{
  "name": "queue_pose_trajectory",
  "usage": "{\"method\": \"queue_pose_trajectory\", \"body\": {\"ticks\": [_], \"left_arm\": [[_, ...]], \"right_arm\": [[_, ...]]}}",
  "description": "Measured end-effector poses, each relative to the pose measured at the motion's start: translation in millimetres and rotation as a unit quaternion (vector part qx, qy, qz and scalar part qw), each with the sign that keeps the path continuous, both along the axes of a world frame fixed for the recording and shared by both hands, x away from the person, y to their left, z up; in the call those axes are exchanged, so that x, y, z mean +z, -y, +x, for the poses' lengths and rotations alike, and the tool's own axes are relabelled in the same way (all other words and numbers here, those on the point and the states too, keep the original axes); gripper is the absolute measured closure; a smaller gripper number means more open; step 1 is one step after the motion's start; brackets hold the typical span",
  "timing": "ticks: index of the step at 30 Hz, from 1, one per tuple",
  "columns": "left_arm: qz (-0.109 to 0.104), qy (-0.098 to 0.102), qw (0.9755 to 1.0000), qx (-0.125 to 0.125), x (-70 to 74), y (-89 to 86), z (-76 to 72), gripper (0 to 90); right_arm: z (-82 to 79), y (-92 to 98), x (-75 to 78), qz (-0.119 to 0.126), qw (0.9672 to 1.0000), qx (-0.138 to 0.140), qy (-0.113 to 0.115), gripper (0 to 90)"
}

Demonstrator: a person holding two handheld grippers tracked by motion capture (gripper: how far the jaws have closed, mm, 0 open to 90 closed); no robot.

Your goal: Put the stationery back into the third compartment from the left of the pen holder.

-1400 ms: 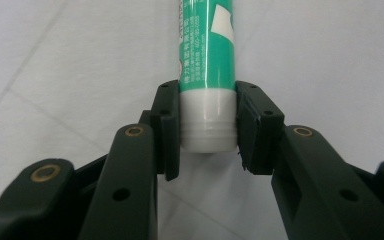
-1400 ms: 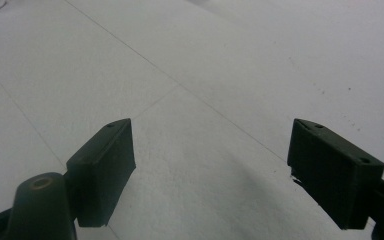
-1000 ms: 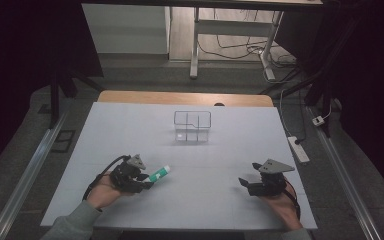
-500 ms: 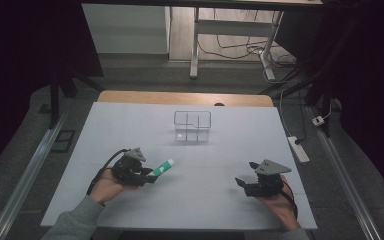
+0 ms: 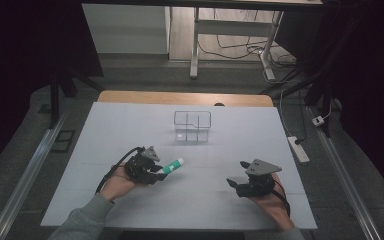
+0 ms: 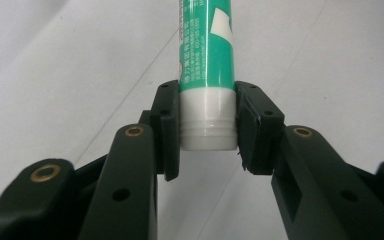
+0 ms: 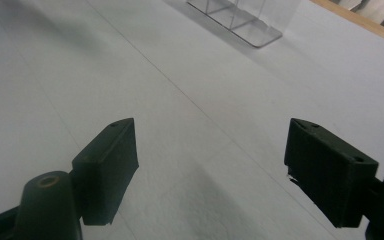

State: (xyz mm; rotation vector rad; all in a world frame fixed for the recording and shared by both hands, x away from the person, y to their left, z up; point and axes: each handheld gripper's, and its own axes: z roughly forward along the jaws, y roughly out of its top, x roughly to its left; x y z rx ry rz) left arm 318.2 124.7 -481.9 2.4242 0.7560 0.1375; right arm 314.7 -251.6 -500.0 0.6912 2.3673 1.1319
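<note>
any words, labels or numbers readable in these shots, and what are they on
Green and white tube held in the left claw: rows of small white print run along its green side, too small and blurred to read.
White patch on the tube: blank as far as it shows.
Clear divided container, white table, right claw: no text to be seen.
</note>
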Motion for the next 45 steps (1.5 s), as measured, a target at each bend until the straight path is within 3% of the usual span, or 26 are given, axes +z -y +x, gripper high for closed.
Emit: {"method": "queue_pose_trajectory", "body": {"ticks": [9, 20, 31, 39, 45], "left_arm": [[0.014, 0.014, 0.9993, -0.033, 1.9, 19.9, 3.3, 64.2], [0.044, 0.041, 0.9961, -0.065, 5.8, 50.5, 9.9, 64.2], [0.046, 0.025, 0.9949, -0.086, -0.7, 68.1, 12.9, 64.2], [0.044, 0.022, 0.9943, -0.094, -1.4, 72.0, 11.7, 64.2], [0.048, 0.020, 0.9926, -0.110, -3.1, 77.4, 8.0, 64.2]], "right_arm": [[-0.1, -20.2, 3.9, -0.005, 0.9996, 0.026, -0.004, 22.2], [1.0, -45.7, 6.7, -0.027, 0.9982, 0.054, -0.001, 23.1], [4.2, -65.3, 9.9, -0.044, 0.9958, 0.079, 0.010, 24.2], [5.9, -80.8, 9.7, -0.074, 0.9918, 0.104, 0.014, 24.2], [5.7, -91.9, 9.7, -0.108, 0.9858, 0.126, 0.024, 24.4]]}}
